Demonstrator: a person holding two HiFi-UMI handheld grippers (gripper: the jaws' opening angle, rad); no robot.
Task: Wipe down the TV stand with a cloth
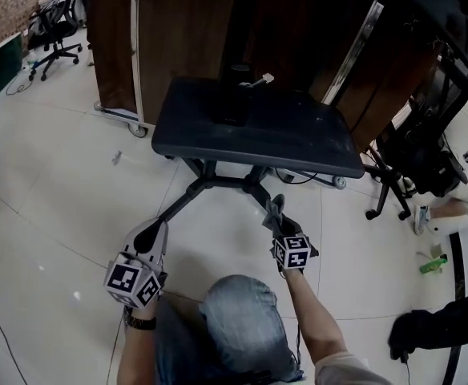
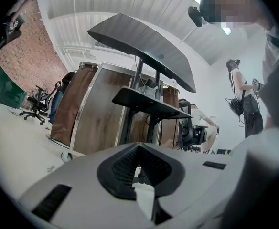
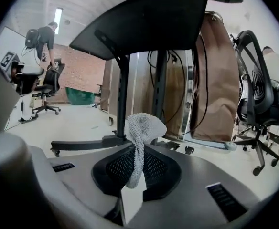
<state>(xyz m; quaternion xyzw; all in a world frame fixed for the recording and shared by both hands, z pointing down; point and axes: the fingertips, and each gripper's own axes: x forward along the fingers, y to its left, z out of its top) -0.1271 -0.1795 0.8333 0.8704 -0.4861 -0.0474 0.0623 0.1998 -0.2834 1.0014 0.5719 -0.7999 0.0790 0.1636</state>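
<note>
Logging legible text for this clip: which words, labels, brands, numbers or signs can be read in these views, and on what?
No readable text in any view.
Cubes on the left gripper and right gripper: black-and-white square marker patterns only, no letters or digits.
cloth: plain knit, no print.
TV stand: no label visible.
green item on the floor: too small to tell whether it bears print.

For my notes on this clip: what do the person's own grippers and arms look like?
Both the left gripper and right gripper have light grey moulded shells with black textured pads set in a V-shaped recess. Each carries a cube of black-and-white square markers. The left wrist bears a dark watch; a pale sleeve shows on the right arm.
</note>
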